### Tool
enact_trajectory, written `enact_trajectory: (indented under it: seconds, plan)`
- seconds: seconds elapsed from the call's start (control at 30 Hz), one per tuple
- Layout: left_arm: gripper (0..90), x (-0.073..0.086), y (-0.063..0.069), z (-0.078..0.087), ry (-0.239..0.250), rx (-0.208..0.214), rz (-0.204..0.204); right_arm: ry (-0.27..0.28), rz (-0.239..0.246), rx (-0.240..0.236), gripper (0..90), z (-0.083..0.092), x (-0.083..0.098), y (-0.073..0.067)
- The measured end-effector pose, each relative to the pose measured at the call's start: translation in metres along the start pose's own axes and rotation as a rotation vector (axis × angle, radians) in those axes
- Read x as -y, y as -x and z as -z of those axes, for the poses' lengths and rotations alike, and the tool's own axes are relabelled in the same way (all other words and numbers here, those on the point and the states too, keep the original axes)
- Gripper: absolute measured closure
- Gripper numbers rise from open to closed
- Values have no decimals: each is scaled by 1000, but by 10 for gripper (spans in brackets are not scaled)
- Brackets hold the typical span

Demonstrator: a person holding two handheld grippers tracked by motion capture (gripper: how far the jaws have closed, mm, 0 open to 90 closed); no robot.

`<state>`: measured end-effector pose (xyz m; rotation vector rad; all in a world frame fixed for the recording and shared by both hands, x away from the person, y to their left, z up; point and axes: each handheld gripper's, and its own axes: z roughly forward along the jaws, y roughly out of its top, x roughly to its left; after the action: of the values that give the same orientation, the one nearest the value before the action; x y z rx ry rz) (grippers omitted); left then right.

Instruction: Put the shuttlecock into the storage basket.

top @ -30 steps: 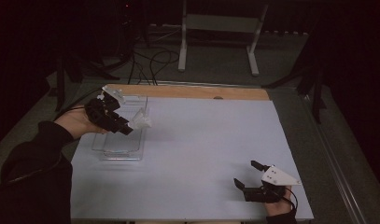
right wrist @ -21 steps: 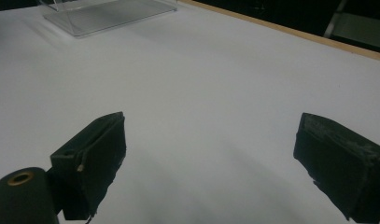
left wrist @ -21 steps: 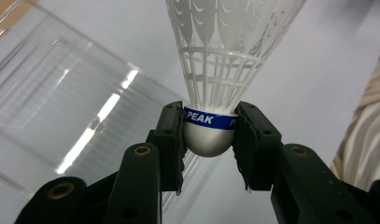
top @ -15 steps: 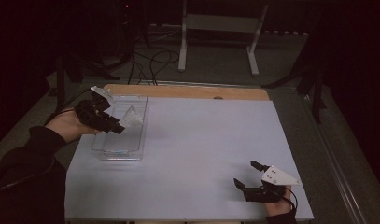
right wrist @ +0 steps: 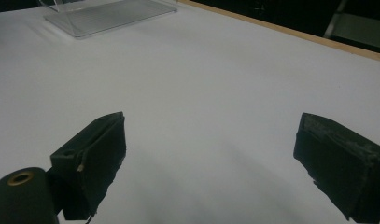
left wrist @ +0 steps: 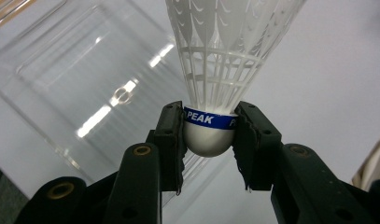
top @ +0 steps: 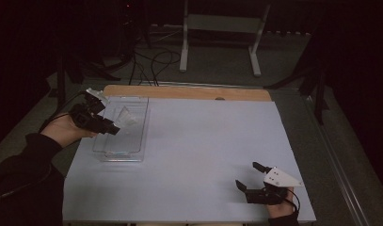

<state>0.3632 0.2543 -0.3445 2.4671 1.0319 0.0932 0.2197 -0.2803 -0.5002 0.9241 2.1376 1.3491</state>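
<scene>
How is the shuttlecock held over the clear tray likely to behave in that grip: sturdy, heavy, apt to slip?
The shuttlecock looks light: its skirt is thin white lattice. That skirt would probably bend or crush if squeezed, so the left tongs sensibly clamp the rounded base instead. The smooth, domed base might pivot or slip between the flat pads. Laid in the clear tray, it would likely roll in an arc.

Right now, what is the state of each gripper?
Left gripper: closed on the white plastic shuttlecock with blue band.
Right gripper: open, holding nothing.
</scene>
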Motion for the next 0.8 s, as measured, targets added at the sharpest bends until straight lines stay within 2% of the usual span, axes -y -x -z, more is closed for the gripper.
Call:
enact_trajectory:
  seconds: [0.1,0.27,0.37,0.47,0.57,0.8]
  plan:
    - [653,5,-2,-2,-15,-34,21,-2,0,-3,93,0,0,0]
    - [653,10,-2,-5,-25,-42,20,-3,6,-1,93,-1,0,0]
    - [653,16,-4,-4,-24,-56,42,-4,6,-2,93,-1,0,0]
    - [653,19,-7,-4,-39,-88,90,-7,6,-2,93,-1,0,0]
    - [653,23,-10,-4,-47,-102,124,-6,7,-3,92,-1,0,-1]
    - [653,32,-15,-3,-33,-126,173,-8,7,-4,93,-1,0,-1]
